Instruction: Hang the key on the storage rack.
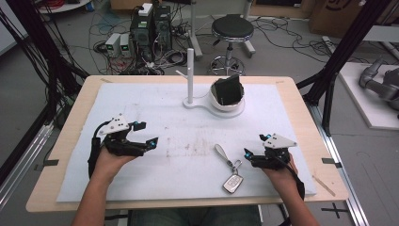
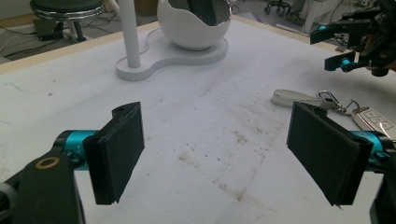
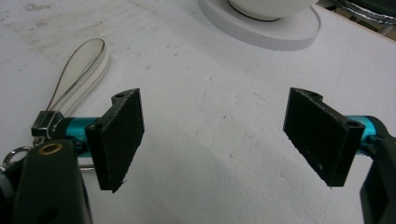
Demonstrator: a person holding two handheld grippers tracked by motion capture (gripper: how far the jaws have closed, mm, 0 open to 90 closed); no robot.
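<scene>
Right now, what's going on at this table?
A person sits at the table with a tool in each hand, both open and holding nothing. The left tool hovers over the white mat on the left side. The right tool hangs just right of a car key with a strap, which lies flat on the mat untouched. At the far edge a white stand carries an egg-shaped cup with something dark in it.
</scene>
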